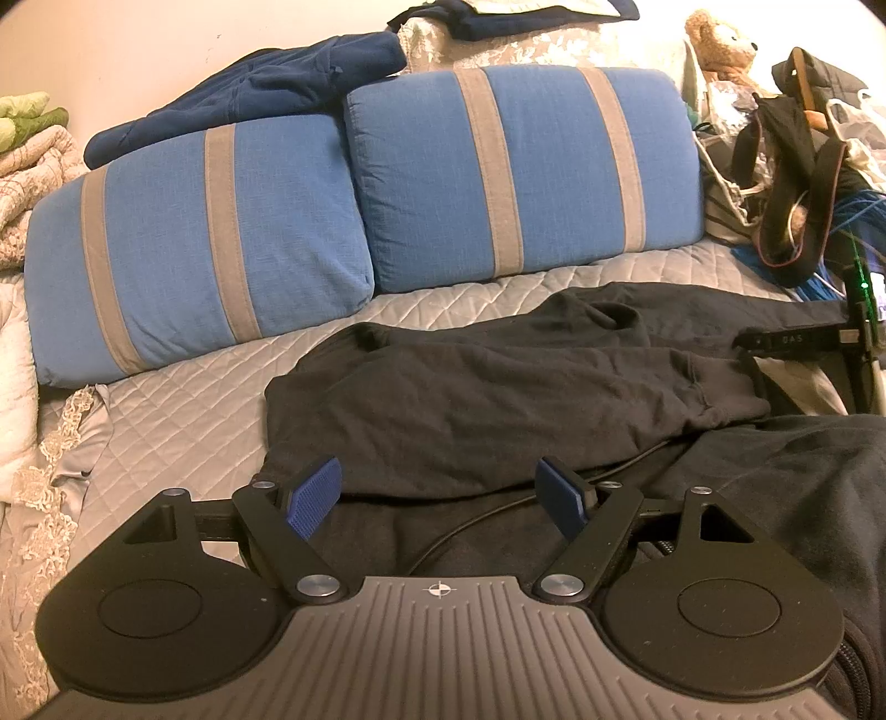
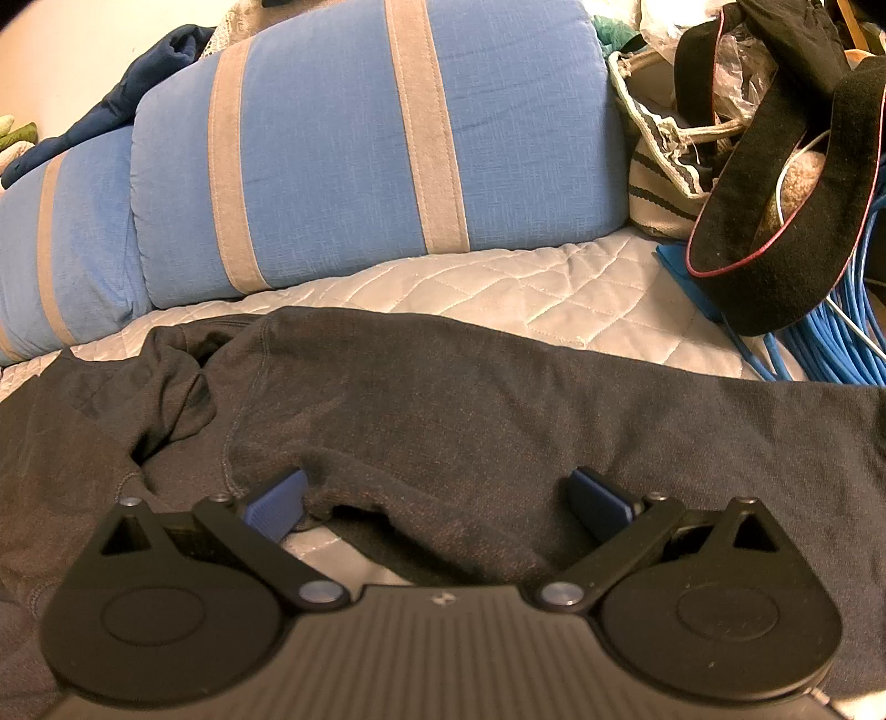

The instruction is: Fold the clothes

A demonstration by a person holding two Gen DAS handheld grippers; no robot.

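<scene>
Leaning against the wall along the far edge of the bed (image 1: 183, 421) stood two blue cushions (image 1: 498, 166) with broad grey stripes, a navy garment (image 1: 249, 94) slumped over the top of the left one. At the right edge a clutter crowded close: a black bag (image 2: 775, 221) piped in red, a striped woven basket (image 2: 659, 166), a coil of blue cable (image 2: 830, 343), and a teddy bear (image 1: 720, 41) in the far corner. Cream lace-trimmed bedding (image 1: 33, 183) bunched at the left edge.

A pale quilted cover with diamond stitching lay over the bed. On it, toward the near edge and right of the middle, sprawled a dark charcoal sweatshirt (image 1: 498, 387) of soft, matte knit, rumpled, one cuffed sleeve (image 1: 709, 387) folded across its body. A thin black cord (image 1: 476, 526) snaked over the near cloth.

The left tool (image 1: 440, 493) hung just above the sweatshirt's near part, its ribbed blue pads (image 1: 313, 495) spread wide with nothing between them. The right tool (image 2: 440, 504) was equally wide, a fold of the sweatshirt lying between its pads but not pinched.
</scene>
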